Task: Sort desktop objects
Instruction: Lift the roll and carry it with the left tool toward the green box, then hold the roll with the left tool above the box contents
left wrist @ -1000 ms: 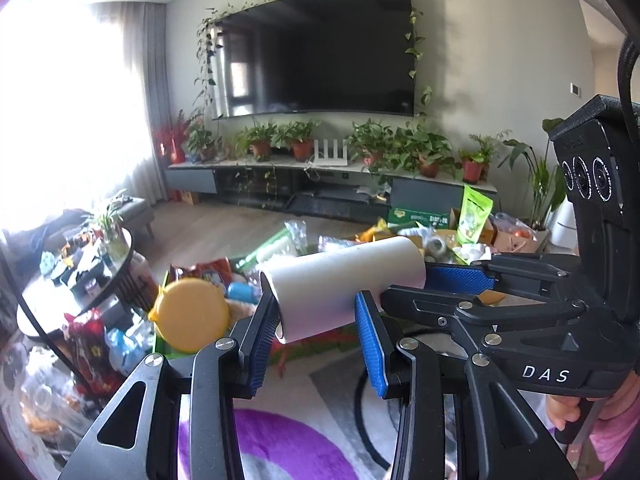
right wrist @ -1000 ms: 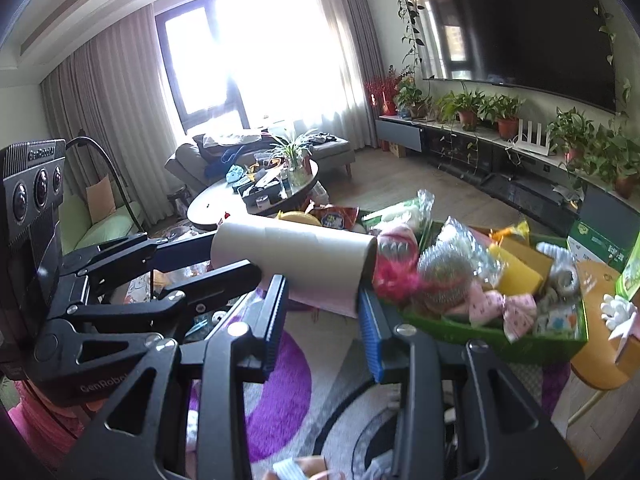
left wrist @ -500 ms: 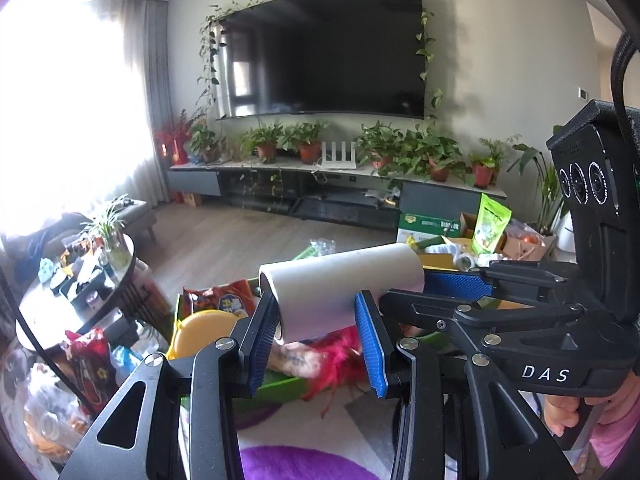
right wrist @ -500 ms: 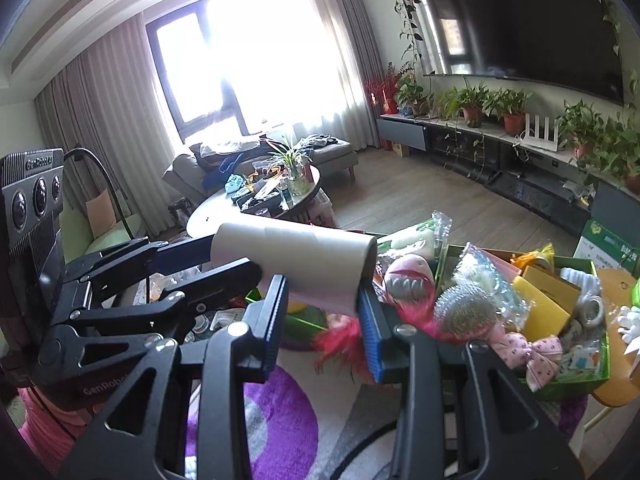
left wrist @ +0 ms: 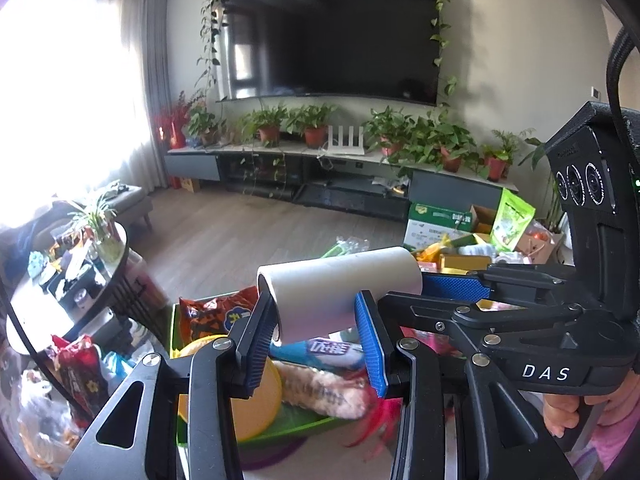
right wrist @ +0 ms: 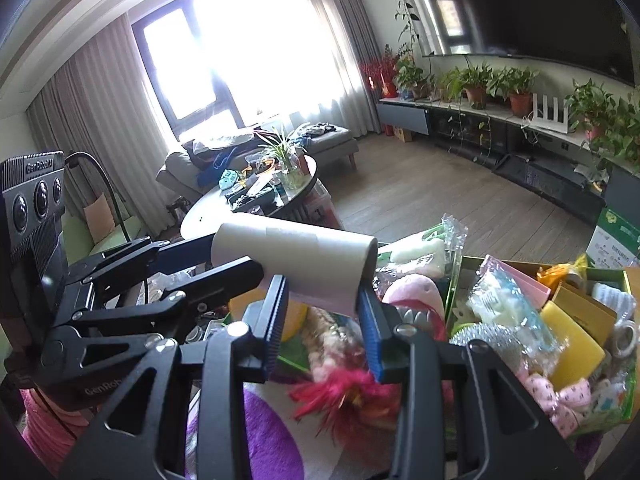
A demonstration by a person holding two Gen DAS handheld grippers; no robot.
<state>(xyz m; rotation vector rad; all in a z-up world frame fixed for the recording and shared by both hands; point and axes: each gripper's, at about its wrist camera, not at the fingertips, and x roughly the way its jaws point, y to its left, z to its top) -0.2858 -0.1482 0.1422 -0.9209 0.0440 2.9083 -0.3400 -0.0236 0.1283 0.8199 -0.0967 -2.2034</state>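
two claws carry one paper roll above crowded green trays

a pale paper roll hangs level in mid-air, pinched at both ends. the left claw has its blue pads pressed against one end, jaws partly closed around the tube; the right claw grips the other end the same way, about as far closed. in the left wrist view the right claw reaches in from the right of the roll, and a hand shows under its handle.

directly below the roll lies a green tray holding a yellow disc, a blue-and-white packet and an orange snack bag; a red feathery toy spills over its near edge onto a purple-and-white rug. right of the roll, a second green tray is packed to its rim with sponges, tape and wrapped goods. beyond the roll, bare wooden floor runs clear to the tv cabinet. left of the roll stands a round, cluttered surface.
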